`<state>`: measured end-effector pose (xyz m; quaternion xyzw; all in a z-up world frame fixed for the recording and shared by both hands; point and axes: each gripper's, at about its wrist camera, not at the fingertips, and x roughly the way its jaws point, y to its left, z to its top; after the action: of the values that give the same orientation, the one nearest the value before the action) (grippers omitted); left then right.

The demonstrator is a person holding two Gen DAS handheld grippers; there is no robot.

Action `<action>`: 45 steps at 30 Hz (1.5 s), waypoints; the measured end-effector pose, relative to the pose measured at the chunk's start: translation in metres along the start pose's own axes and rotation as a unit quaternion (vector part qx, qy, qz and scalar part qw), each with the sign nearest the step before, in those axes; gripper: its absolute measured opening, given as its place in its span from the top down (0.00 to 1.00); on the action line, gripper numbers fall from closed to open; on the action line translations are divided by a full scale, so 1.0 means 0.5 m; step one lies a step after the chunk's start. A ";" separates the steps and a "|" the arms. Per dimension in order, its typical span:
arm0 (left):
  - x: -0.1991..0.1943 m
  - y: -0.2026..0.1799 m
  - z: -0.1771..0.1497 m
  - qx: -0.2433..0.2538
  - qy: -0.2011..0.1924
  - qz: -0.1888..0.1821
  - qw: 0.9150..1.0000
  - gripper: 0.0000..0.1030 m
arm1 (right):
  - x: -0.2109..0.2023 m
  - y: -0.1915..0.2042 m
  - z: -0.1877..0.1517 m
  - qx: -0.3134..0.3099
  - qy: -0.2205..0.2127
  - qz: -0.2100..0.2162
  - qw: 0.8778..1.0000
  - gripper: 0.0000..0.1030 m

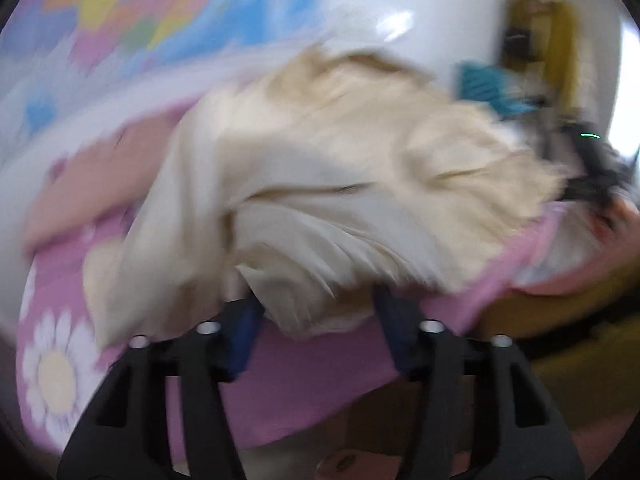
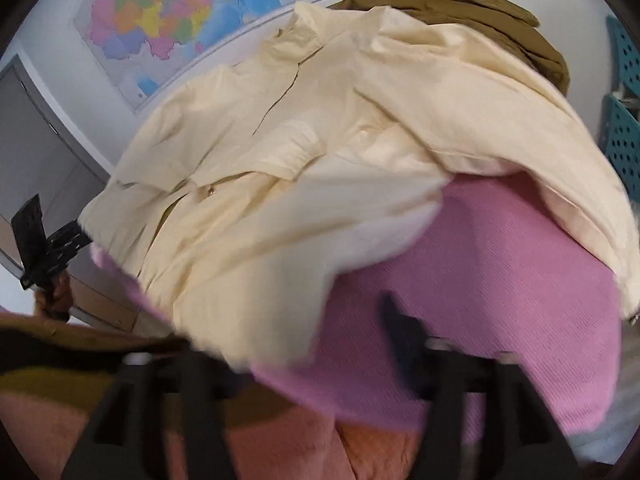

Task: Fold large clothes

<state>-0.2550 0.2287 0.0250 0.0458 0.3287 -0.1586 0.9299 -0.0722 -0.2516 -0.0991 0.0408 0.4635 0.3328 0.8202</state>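
A large cream shirt (image 2: 320,152) lies crumpled on a pink flowered cover (image 2: 520,280). In the left wrist view, which is blurred, the shirt (image 1: 340,184) reaches down between my left gripper's (image 1: 320,332) blue pads (image 1: 244,336). The pads stand apart and do not press on the cloth. My right gripper (image 2: 320,344) is open at the shirt's near hem. Its right finger (image 2: 400,336) rests over the pink cover, and the cream cloth hides its left finger. The left gripper (image 2: 40,240) also shows at the shirt's far left edge, held in a hand (image 2: 56,296).
An olive-brown garment (image 2: 460,4) lies bunched behind the shirt. A coloured map (image 2: 168,20) hangs on the wall beyond. Teal perforated crates (image 2: 624,120) stand at the right. A salmon-coloured cushion (image 2: 280,440) sits below the cover's near edge.
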 end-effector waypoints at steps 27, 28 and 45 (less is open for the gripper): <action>0.248 -0.132 0.301 0.072 -0.006 -0.123 0.990 0.21 | -0.084 -0.483 -0.045 0.425 -0.265 0.119 0.857 0.84; 0.256 -0.138 0.309 0.077 -0.005 -0.127 0.989 0.21 | -0.110 -0.470 -0.027 0.402 -0.277 0.095 0.868 0.90; 0.330 -0.005 0.405 -0.061 -0.008 -0.186 0.981 0.21 | -0.229 0.239 0.374 -0.255 -0.280 -0.096 0.920 0.91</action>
<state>-0.0137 0.1443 0.0797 -0.0741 0.3327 -0.3091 0.8878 -0.0255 -0.1806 0.1358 -0.1231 0.1158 0.3346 0.9271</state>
